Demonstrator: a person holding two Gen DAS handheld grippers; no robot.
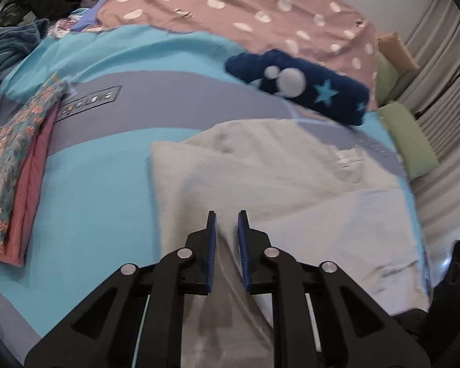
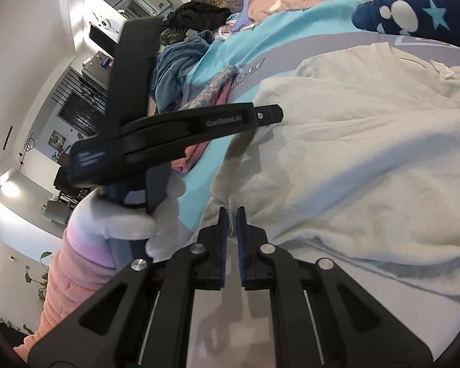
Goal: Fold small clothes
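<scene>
Left gripper [image 1: 227, 214]: blue-padded fingers narrowly apart w/ a ridge of the cream cotton garment [image 1: 260, 178] pinched up between them. Right gripper [image 2: 232, 211]: pads nearly together on the same garment's near edge [image 2: 352, 168]; fabric sits in the slot, looks clamped. From the right wrist view the left tool's black body [image 2: 174, 132] crosses the frame, held by a white-gloved hand [image 2: 128, 220] w/ pink sleeve.

The cream garment lies spread on the bed's turquoise-and-grey cover [image 1: 92, 190], partly doubled over, 1 sleeve visible at its far side.

No containers in sight. Counts: 1 navy fleece piece w/ white dots and pale-blue stars [image 1: 300, 86] beyond the cream one; 1 folded stack at left, floral print on top [image 1: 6, 165], red striped piece under it [image 1: 30, 190]; 1 loose heap of dark and blue clothes [image 1: 30, 3] far left; 1 dusty-pink spotted sheet [image 1: 245, 6] behind; 2 pale-green pillows [image 1: 411, 141] at right.
</scene>
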